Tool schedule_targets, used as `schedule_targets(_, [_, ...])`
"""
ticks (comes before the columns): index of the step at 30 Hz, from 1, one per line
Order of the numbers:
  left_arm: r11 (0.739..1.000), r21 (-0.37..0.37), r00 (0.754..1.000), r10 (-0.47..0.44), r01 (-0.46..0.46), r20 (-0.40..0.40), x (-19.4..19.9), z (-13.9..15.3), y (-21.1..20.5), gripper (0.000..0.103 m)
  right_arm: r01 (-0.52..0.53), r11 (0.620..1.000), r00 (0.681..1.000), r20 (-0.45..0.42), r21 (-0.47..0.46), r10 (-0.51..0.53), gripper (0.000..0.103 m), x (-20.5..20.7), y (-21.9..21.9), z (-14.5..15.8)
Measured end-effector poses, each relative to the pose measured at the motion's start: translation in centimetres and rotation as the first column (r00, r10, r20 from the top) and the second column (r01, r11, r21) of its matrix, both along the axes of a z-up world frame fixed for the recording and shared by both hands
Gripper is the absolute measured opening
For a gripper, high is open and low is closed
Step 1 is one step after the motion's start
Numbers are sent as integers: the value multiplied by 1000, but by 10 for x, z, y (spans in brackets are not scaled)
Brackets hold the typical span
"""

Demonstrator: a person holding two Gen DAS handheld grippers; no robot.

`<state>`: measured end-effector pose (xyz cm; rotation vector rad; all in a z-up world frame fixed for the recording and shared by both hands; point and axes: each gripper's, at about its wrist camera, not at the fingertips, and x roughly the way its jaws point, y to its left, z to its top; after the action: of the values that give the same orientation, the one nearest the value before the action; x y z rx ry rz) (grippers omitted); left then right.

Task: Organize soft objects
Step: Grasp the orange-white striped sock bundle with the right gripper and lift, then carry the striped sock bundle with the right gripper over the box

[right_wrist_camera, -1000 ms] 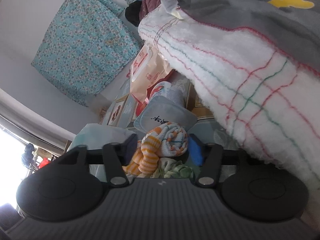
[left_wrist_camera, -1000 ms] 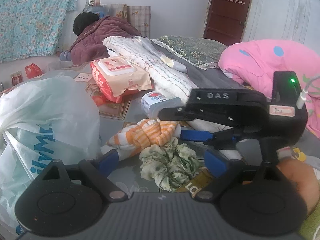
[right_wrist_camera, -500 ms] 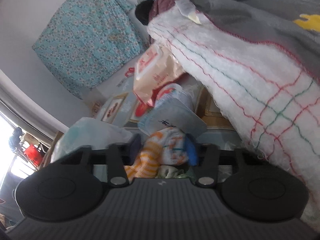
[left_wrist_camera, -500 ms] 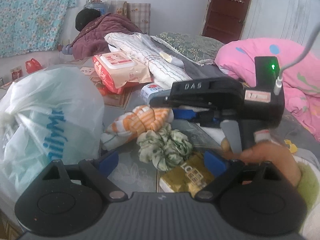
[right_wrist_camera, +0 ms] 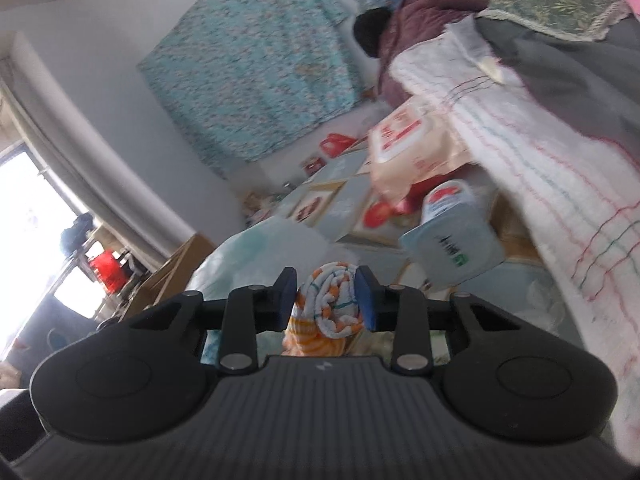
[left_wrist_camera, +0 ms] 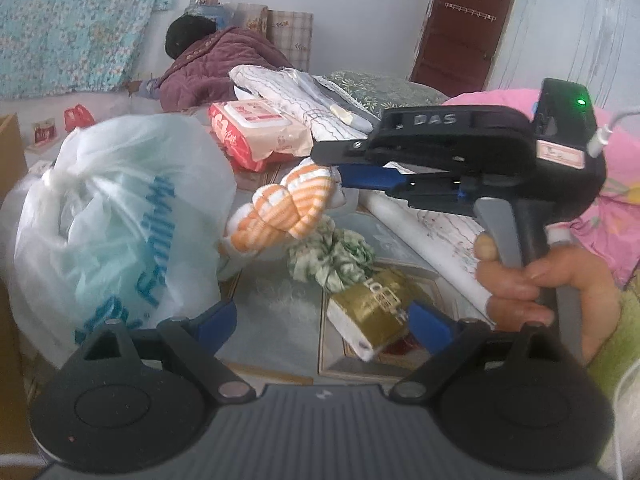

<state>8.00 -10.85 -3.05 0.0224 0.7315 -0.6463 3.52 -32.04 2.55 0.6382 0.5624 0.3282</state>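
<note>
Between the blue pads of the right gripper (right_wrist_camera: 326,296) sits the rolled orange-striped sock bundle (right_wrist_camera: 328,310), and the jaws are closing on it, pinching its near end while it hangs clear of the tabletop (left_wrist_camera: 280,320). Squeeze firm: that soft roll could unravel or slip out. Lower down, the left gripper (left_wrist_camera: 320,316) waits spread wide and empty over the table. Just beyond it lies the green scrunchie (left_wrist_camera: 332,256), likely next, beside a gold box (left_wrist_camera: 376,304). Left, the knotted plastic bag (left_wrist_camera: 112,220) crowds in, so carry the bundle high and clear.
</note>
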Motion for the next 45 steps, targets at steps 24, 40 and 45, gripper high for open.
schedule_targets(24, [997,-78,996,12,-19,-88,-14,-14,46,94,-267,953,956,-88,144,281,62,-67,26,12])
schedule_targets(40, [993,-32,987,105,-110,-121,29,-29,18,87,-232,959,928,-332,-160,169,49,17,63,-23])
schedule_targets(45, [994,23,984,113,-111,-141,34,-37,9,78,-264,949,919,-344,-174,193,45,24,72,-28])
